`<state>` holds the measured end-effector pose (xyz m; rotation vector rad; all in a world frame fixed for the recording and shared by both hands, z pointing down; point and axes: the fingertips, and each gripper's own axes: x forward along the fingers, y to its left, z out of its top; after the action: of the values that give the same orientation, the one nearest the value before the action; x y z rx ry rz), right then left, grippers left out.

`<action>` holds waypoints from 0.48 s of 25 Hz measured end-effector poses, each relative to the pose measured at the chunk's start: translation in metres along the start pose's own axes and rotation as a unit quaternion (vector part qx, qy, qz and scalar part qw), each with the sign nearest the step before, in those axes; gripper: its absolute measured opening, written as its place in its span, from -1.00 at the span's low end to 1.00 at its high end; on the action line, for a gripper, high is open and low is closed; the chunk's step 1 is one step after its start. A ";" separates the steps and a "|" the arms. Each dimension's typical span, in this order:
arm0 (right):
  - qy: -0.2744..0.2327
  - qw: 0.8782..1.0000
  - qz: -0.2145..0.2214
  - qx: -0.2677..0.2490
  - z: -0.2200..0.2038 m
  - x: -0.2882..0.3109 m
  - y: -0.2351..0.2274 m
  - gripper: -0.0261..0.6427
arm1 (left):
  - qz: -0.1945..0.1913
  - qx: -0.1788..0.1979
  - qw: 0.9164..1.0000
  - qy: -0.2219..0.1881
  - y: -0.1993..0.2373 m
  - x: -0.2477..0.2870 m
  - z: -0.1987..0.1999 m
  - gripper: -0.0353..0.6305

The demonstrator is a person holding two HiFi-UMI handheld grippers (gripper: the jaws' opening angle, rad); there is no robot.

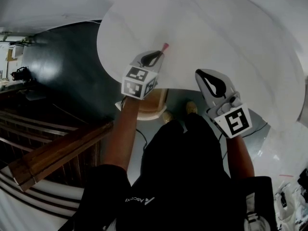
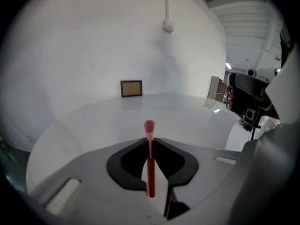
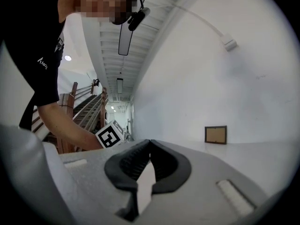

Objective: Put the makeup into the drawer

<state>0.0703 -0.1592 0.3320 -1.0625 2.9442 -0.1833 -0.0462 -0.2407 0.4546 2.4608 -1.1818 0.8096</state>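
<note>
My left gripper (image 1: 157, 57) is shut on a slim red makeup brush (image 2: 150, 165). The handle is pinched between the black pads, and the pinkish bristle head (image 2: 149, 125) sticks out ahead over the white round table (image 2: 93, 125). From the head view, the brush tip (image 1: 165, 47) pokes past the jaws, just above the table's near edge. My right gripper (image 1: 206, 77) hovers by the table's near edge to the right. Its jaws (image 3: 149, 142) meet at the tips with nothing between them.
A small brown picture frame (image 2: 131, 88) leans on the white wall at the table's far side. A light wooden piece (image 1: 155, 105) shows under the table's edge by the person's feet. A wooden stair rail (image 1: 57, 150) runs at the left.
</note>
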 end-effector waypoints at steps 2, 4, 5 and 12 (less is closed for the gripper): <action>-0.002 1.000 0.004 -0.004 0.002 0.001 0.008 -0.91 | 0.002 -0.007 1.000 -0.031 -0.003 -0.016 0.007 -0.73; -0.003 1.000 0.008 -0.007 0.005 0.003 0.016 -0.91 | 0.005 -0.010 0.998 -0.065 -0.006 -0.034 0.016 -0.73; -0.004 1.000 0.010 -0.010 0.007 0.004 0.020 -0.91 | 0.007 -0.010 0.997 -0.082 -0.007 -0.043 0.021 -0.73; -0.014 1.000 0.012 -0.025 0.020 0.012 0.056 -0.91 | 0.005 -0.007 0.983 -0.185 -0.017 -0.112 0.044 -0.73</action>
<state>0.0263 -0.1262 0.3058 -1.0255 2.9504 -0.0937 -0.0735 -0.1816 0.3520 2.6713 -1.3117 0.3490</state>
